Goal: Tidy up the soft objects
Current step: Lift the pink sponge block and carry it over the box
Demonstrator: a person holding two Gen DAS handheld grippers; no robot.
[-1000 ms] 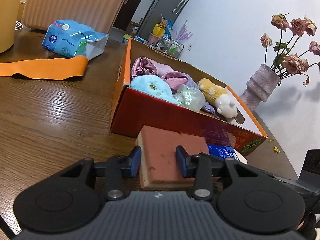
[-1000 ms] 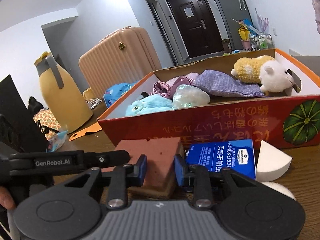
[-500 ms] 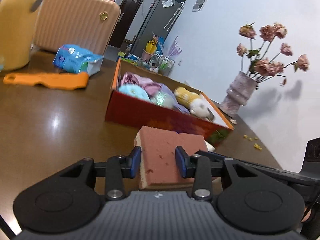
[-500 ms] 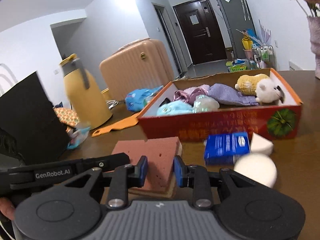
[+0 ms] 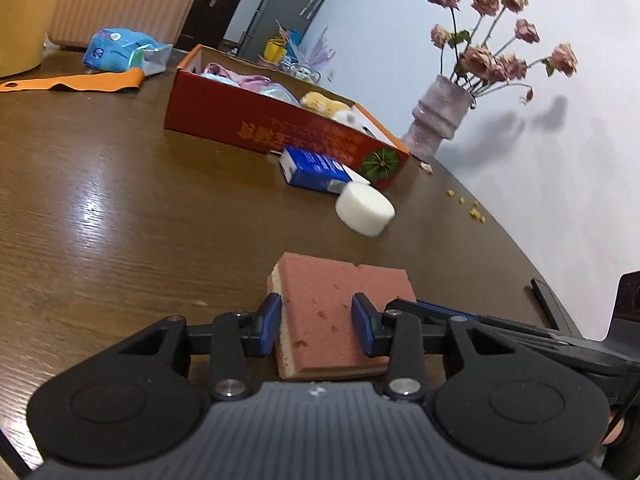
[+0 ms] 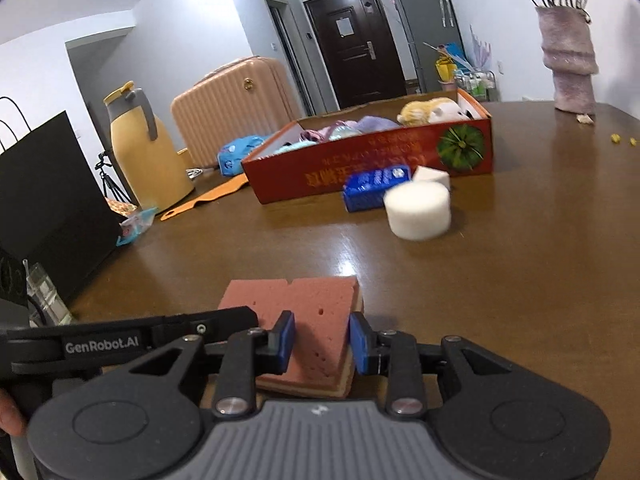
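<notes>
A flat pink sponge (image 5: 340,300) with a pale underside is held between both grippers above the brown table. My left gripper (image 5: 318,322) is shut on one end of it. My right gripper (image 6: 320,344) is shut on the other end (image 6: 316,320). The red cardboard box (image 5: 260,124) with plush toys and cloths inside stands farther back, also seen in the right wrist view (image 6: 360,164). A white round sponge (image 5: 365,209) and a blue tissue pack (image 5: 310,166) lie in front of the box.
A vase of dried roses (image 5: 440,116) stands at the table's back right. A yellow jug (image 6: 146,148), an orange strip (image 5: 76,82), a blue bag (image 5: 124,48) and a black bag (image 6: 48,200) are on the left side. A white wedge sponge (image 6: 432,176) lies by the box.
Both grippers have pulled back from the box with the pink sponge held between them. The box, the tissue pack and the white sponges are now farther away.
</notes>
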